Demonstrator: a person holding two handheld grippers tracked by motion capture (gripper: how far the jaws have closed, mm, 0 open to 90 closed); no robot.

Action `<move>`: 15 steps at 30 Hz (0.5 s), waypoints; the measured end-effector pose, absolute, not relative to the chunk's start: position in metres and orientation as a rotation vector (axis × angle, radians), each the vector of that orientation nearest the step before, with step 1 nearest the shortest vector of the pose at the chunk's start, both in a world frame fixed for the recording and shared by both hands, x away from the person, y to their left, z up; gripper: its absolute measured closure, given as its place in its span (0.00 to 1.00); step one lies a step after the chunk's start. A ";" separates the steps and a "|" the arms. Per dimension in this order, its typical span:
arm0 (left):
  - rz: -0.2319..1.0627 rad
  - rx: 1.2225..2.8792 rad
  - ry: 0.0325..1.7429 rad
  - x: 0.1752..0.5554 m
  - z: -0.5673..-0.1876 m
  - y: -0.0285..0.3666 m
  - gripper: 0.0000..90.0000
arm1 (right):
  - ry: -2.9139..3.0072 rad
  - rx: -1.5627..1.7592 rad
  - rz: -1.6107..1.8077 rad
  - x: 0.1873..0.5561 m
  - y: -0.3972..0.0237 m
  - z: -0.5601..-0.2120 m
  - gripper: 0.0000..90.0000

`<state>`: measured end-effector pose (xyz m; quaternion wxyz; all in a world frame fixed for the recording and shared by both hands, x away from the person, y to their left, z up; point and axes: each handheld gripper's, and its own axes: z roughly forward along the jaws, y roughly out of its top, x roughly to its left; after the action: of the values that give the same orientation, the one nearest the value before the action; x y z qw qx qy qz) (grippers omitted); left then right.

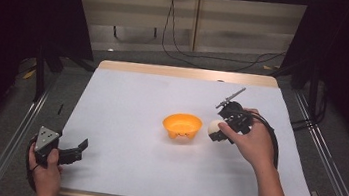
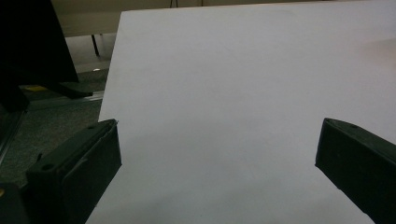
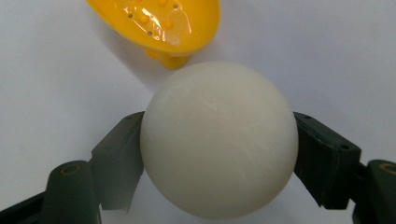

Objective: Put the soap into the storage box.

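A smooth white ball sits clamped between the two black jaws of the right gripper, one jaw pressed against each side of it. In the high view the gripper holds the ball just beside the right rim of a glossy orange plastic bowl, which stands near the middle of the white-covered table (small raised bumps show inside the bowl in the right gripper view). The left gripper rests at the table's near left corner, its jaws spread wide with nothing but bare white surface between them.
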<state>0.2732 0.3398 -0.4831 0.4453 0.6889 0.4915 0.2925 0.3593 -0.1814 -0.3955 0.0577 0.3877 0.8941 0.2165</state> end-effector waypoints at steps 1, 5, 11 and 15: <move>0.725 1.707 1.218 0.273 -0.483 0.340 0.00 | 2.709 1.183 0.659 0.360 -0.180 -0.395 0.27; 0.728 1.709 1.218 0.273 -0.483 0.340 0.00 | 2.716 1.165 0.662 0.362 -0.174 -0.392 0.27; 0.728 1.708 1.219 0.273 -0.483 0.340 0.00 | 2.724 1.145 0.659 0.366 -0.166 -0.388 0.27; 0.727 1.706 1.221 0.273 -0.483 0.340 0.00 | 2.729 1.134 0.652 0.368 -0.161 -0.387 0.27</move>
<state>0.2732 0.3402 -0.4830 0.4446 0.6883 0.4925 0.2934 0.3681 -0.1610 -0.3875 0.0575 0.3741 0.9003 0.2151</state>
